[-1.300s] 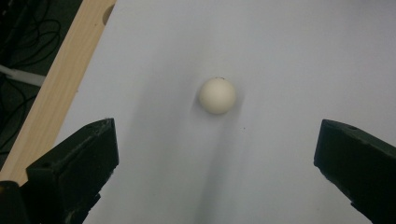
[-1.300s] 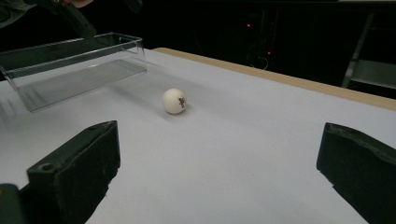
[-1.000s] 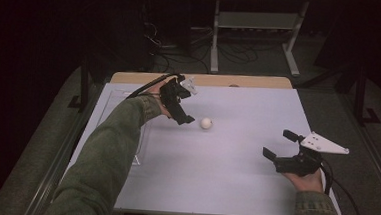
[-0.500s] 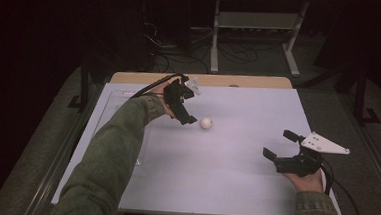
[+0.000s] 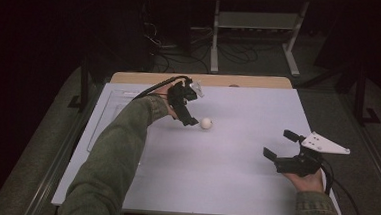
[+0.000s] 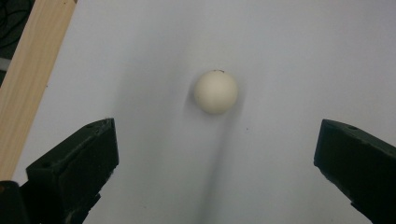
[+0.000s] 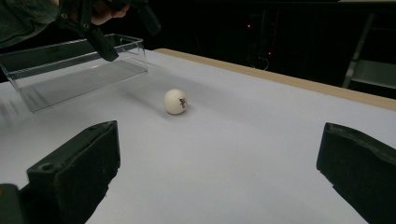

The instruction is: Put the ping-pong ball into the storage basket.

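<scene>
Pale lavender sheet over a wooden table (image 5: 145,77), wood showing along the far edge. White ball (image 5: 206,123) sits on the sheet, and a clear plastic tray (image 7: 70,70) lies just left of the ball

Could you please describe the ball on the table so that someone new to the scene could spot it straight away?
Start from the pale lilac-white tabletop and look toward its far half, just ahead of the left gripper, whose jaws stand open. There lies a small cream-white plastic ball, free on the surface. It is the one round thing there, with a small dark mark, unlike the clear plastic tray at the left.
</scene>
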